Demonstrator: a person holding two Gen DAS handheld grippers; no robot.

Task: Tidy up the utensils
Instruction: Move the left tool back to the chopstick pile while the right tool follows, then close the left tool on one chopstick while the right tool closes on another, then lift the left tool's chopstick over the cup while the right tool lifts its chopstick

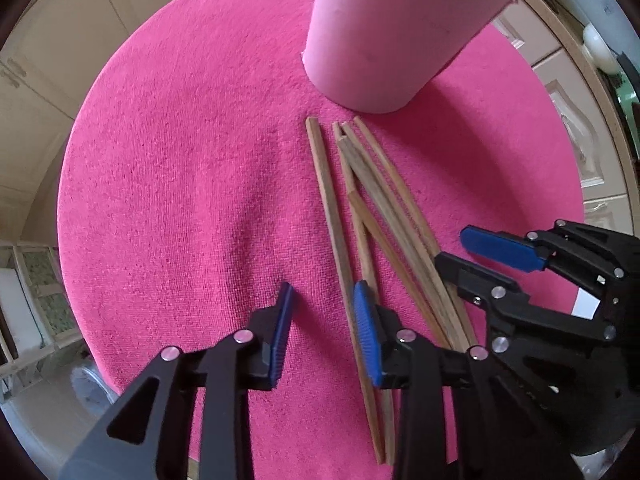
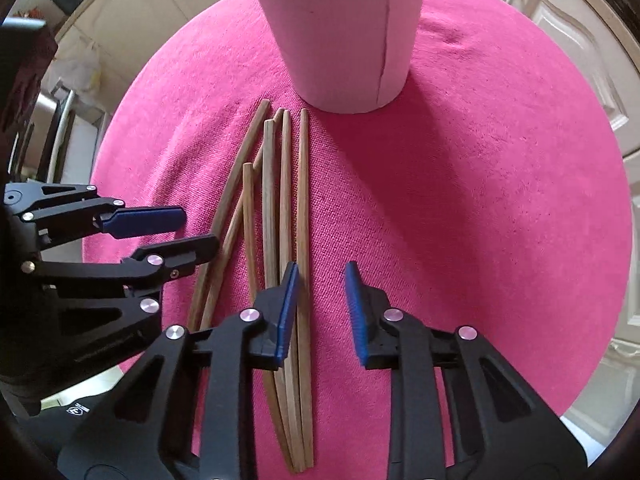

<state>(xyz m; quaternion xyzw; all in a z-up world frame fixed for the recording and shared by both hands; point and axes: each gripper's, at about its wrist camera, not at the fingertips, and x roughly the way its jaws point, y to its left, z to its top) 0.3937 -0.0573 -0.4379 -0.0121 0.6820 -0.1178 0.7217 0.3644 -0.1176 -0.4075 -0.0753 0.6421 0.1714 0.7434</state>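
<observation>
Pink cloth (image 1: 180, 168) over round table; 6 wooden chopsticks (image 2: 286, 200) lying loose before pink cup (image 2: 336, 32). Left gripper (image 1: 324, 312) and right gripper (image 2: 320, 292): jaws parted, gripping nothing, poised above chopsticks.

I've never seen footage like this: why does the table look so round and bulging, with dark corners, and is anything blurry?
Left wrist view: a fisheye lens bows the pink cloth, blackens the corners; the chopsticks look sharp, the cupboards soft. Right wrist view: same bulge; the pink cup throws a soft shadow to its right; no harsh glare.
</observation>
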